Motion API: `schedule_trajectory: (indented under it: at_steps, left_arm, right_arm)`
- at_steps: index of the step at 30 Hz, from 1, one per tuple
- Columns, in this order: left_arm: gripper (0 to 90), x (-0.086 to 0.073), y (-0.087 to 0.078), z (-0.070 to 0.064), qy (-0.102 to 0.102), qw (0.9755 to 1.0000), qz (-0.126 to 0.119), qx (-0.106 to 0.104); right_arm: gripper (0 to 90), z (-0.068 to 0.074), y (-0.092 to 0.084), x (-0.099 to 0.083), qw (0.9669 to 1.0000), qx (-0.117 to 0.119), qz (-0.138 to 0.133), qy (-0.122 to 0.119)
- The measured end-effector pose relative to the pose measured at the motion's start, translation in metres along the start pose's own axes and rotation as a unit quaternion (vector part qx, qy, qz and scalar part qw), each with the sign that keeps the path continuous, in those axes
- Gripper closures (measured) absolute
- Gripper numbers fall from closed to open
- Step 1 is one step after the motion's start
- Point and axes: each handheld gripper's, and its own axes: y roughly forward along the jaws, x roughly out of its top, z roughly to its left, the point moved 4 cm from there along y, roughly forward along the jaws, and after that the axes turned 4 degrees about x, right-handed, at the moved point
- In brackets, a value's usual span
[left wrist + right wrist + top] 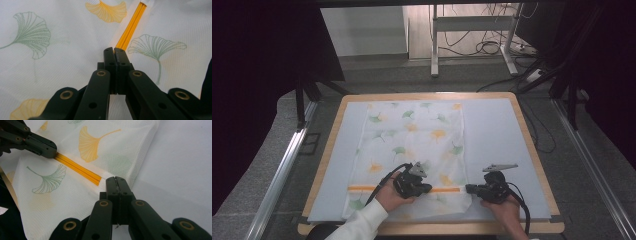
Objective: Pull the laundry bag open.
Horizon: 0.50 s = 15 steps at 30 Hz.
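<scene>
Pale mat (497, 135) on wooden table (532, 145), cabled floor (482, 47)

A pale blue mat (497, 135) covers the light wooden tabletop (532, 145), with black cables (482, 47) on the floor beyond.

Bare grey mat (497, 135) lies open to the right of the leaf-printed cloth (412, 135), while both grippers, left gripper (428, 188) and right gripper (469, 189), crowd the cloth's near edge.

Soft, even light on the table; dark surroundings; high view slightly blurred, close views sharp.
</scene>
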Motion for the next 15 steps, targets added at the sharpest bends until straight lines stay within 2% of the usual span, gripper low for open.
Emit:
schedule_trajectory:
  at_steps: [15]
  left_arm:
    - [90.0,-0.0095,-0.0087,0.0057,-0.011,0.9999,0.003,0.007]
  right_arm:
    - [89.5,0.0001,-0.0001,-0.0002,1.0,0.0,0.0,-0.002]
